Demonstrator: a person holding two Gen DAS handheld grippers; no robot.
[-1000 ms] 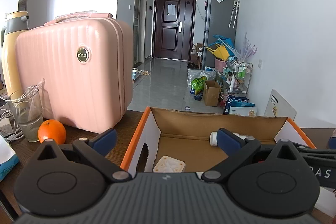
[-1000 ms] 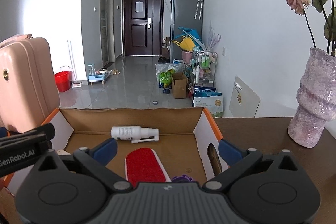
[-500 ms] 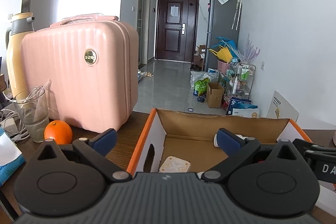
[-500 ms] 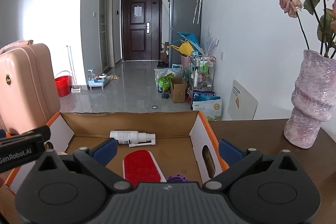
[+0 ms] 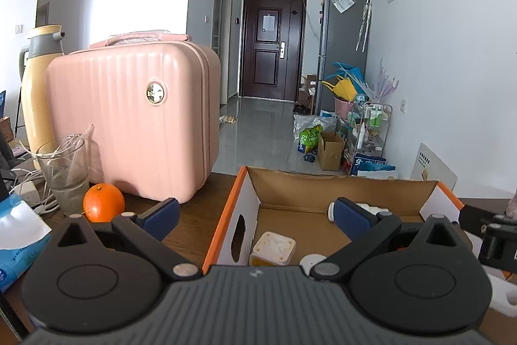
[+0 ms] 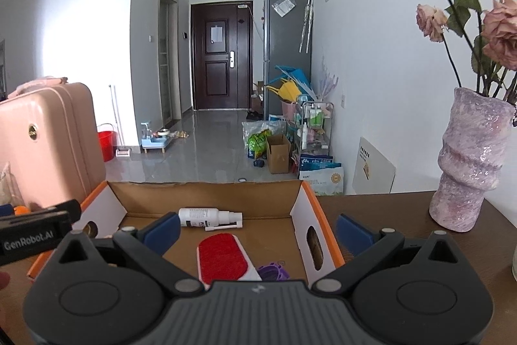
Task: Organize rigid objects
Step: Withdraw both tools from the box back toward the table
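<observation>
An open cardboard box with orange edges [image 5: 248,183] [image 6: 303,193] stands on the dark wooden table. In it lie a white spray bottle [image 6: 206,217], a red lint brush [image 6: 223,257], a purple item [image 6: 273,270] and a cream square block [image 5: 274,248]. My left gripper [image 5: 255,212] is open and empty, above the box's left wall. My right gripper [image 6: 258,230] is open and empty, above the box's right part. The left gripper's body shows at the left edge of the right wrist view [image 6: 35,231].
A pink suitcase [image 5: 135,125] stands left of the box, with an orange [image 5: 103,206], a glass [image 5: 64,170], a yellow thermos [image 5: 38,86] and a blue tissue pack [image 5: 16,235] near it. A purple vase with dried roses [image 6: 468,164] stands at the right.
Both grippers have drawn back and shifted right a little. The box looks slightly farther off and the vase has come further into the right view. Jaws stay open.
</observation>
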